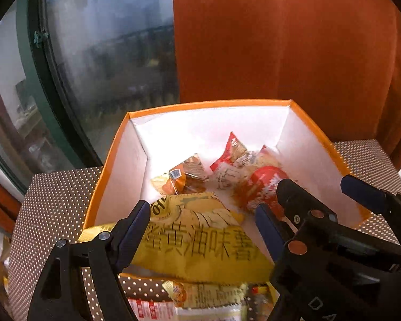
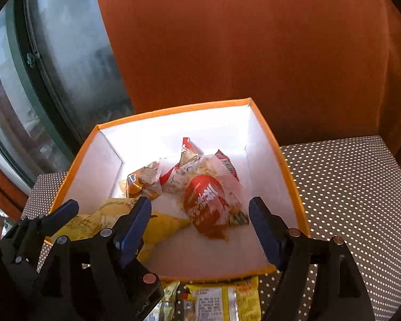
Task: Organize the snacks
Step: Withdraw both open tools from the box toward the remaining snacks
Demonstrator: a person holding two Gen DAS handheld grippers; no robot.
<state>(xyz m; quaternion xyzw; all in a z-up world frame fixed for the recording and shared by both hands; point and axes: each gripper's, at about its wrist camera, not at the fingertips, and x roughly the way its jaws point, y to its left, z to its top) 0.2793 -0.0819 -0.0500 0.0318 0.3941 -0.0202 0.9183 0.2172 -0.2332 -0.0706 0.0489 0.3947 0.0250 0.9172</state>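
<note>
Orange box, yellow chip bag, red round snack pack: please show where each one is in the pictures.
orange box (image 2: 291, 187), right wrist view, on its right rim
yellow chip bag (image 1: 200, 243), left wrist view, on its printed front
red round snack pack (image 2: 204, 203), right wrist view, on its red label

A table (image 2: 347, 187) covered in a brown cloth with white polka dots carries an open orange-edged box (image 2: 288, 165) with white inner walls, set near the far edge. Against the box's near wall, directly on the cloth, lie several yellow snack packets (image 2: 222, 302), and a white-and-red packet (image 1: 152, 309) sits just beside them.
</note>
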